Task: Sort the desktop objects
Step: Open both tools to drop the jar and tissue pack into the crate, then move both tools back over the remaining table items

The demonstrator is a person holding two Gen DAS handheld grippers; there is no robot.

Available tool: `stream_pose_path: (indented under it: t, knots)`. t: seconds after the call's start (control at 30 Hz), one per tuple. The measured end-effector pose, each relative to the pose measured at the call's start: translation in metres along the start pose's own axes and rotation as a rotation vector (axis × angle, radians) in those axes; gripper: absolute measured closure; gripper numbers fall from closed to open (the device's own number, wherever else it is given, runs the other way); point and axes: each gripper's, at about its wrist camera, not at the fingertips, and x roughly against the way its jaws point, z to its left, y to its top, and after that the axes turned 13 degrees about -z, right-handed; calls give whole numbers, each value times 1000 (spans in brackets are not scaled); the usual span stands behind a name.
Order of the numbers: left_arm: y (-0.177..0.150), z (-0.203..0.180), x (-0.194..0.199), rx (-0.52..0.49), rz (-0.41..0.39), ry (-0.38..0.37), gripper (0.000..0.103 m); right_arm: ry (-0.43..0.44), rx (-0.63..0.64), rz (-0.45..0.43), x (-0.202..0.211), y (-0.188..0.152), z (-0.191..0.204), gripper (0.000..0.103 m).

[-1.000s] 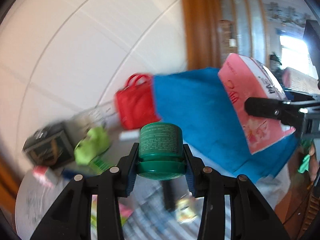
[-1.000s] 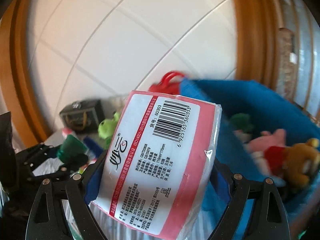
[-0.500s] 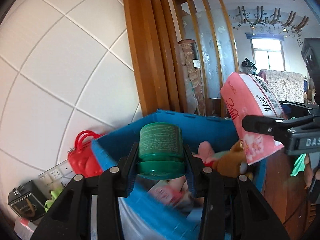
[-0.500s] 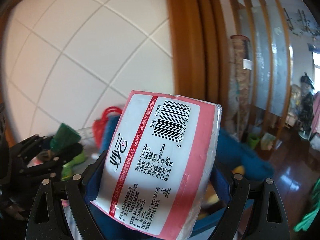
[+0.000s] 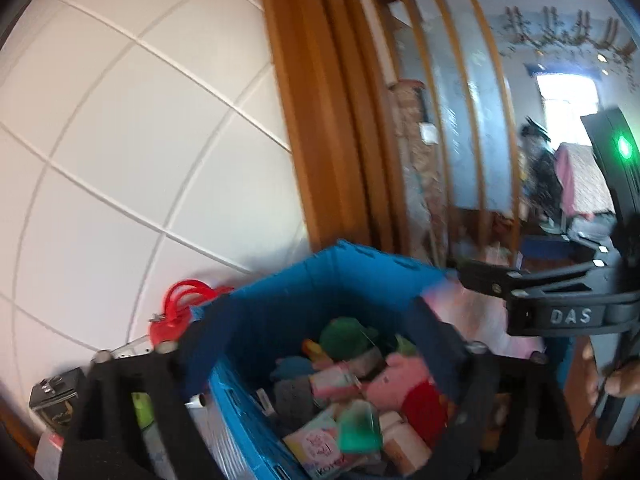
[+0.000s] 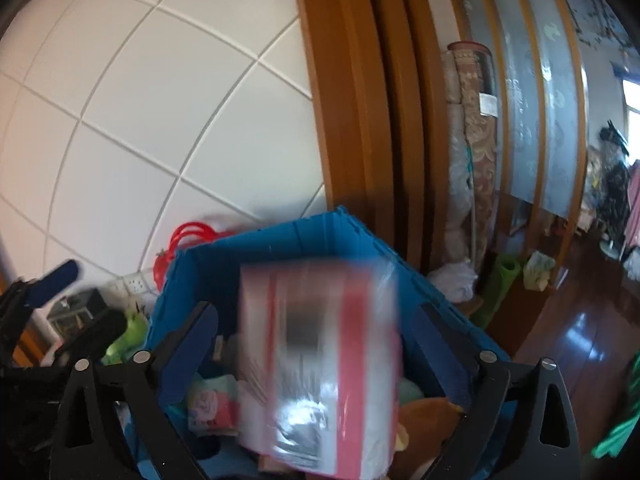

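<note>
One tissue pack (image 6: 320,364), one jar (image 5: 358,426), one crate (image 5: 320,280).

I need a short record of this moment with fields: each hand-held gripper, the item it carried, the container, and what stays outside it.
left hand-held gripper: open, jaws just opened, nothing between the pads
green jar: blurred, loose over the items in the bin
right hand-held gripper: open, jaws just opened wider
pink tissue pack: blurred, between the jaws, pads clear of it
blue bin: holds plush toys and small packs
red bag: outside the bin, by the tiled wall
</note>
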Motion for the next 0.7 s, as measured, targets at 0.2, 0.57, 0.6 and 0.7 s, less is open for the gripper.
stream_pose_path:
  t: [0.2, 0.57, 0.6, 0.7]
  knots:
    - [-11, 13, 12, 11, 18, 39, 12, 25, 12, -52, 23, -3, -1, 1]
    - [-65, 42, 67, 8, 61, 157, 12, 117, 74, -110, 67, -38, 36, 0]
    - [-69, 46, 74, 3, 62, 169, 12, 119, 87, -120, 71, -41, 43, 0]
    - [-78, 58, 94, -5, 58, 205, 12, 138, 96, -125, 79, -49, 60, 0]
